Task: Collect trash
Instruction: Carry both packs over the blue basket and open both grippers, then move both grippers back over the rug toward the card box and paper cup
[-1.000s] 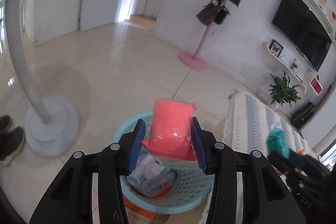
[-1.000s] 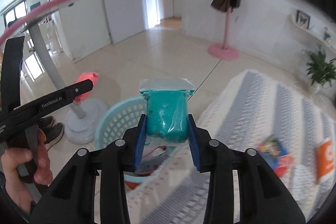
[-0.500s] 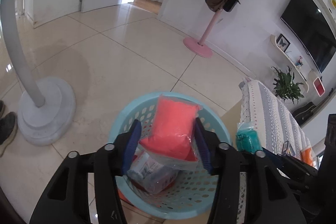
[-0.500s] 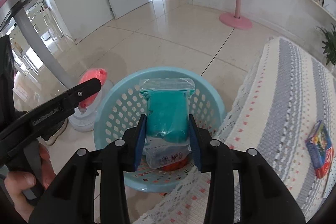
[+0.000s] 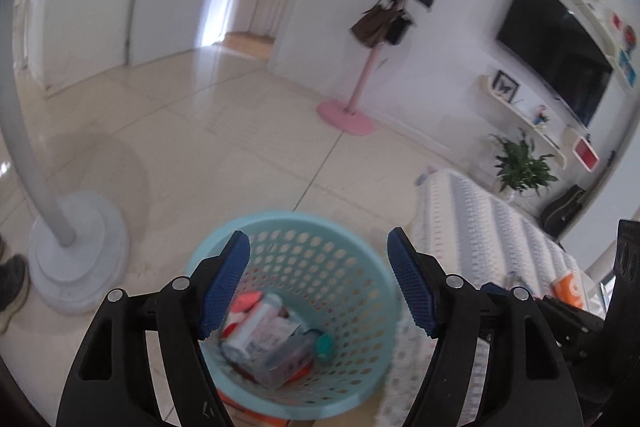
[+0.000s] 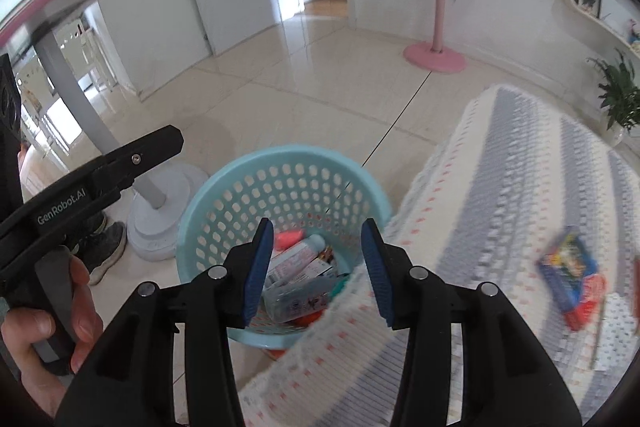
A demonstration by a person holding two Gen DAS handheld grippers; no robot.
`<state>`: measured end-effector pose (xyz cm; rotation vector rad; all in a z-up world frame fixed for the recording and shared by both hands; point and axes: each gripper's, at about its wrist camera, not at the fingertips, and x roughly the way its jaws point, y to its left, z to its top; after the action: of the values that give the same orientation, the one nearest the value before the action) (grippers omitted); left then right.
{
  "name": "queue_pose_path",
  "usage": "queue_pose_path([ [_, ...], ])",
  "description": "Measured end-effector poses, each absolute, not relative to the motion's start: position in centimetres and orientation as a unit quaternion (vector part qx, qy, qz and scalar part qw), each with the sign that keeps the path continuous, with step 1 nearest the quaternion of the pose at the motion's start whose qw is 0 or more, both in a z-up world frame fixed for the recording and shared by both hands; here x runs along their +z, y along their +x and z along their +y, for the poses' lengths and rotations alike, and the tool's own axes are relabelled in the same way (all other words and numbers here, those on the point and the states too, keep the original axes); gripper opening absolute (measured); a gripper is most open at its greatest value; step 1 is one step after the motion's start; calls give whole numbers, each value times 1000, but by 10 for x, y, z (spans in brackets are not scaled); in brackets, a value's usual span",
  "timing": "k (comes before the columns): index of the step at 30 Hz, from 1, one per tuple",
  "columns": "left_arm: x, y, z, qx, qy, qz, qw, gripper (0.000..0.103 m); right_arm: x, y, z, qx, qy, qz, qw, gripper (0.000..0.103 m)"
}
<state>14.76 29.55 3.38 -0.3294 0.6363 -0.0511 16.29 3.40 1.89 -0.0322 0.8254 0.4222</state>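
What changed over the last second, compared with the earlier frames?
Both grippers let go: the left gripper dropped its orange-red bag, the right gripper its teal bag, and both bags now lie in the blue basket. The basket stayed beside the table.

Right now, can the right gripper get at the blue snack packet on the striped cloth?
Probably yes. The right gripper is open and empty above the basket, and the blue packet lies flat on the striped cloth to its right with nothing between them.
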Motion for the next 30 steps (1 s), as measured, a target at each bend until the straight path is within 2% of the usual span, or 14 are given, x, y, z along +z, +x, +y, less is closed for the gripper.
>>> queue_pose_path([
  [8,92,121,217,-118,-149,262,946,69,91,117,-67,163,19,325,932,42],
  [16,98,118,116,-201,-135,287,927,70,122,84,-205,67,37,275,958,42],
  [19,90,123,77,-214,-114,303,922,71,116,77,-249,44,60,276,958,42],
  [23,67,136,30,-222,-75,333,914,78,94,69,-306,13,100,285,953,42],
  [30,-9,159,-31,-196,24,397,896,78,26,58,-332,-8,118,324,939,42],
])
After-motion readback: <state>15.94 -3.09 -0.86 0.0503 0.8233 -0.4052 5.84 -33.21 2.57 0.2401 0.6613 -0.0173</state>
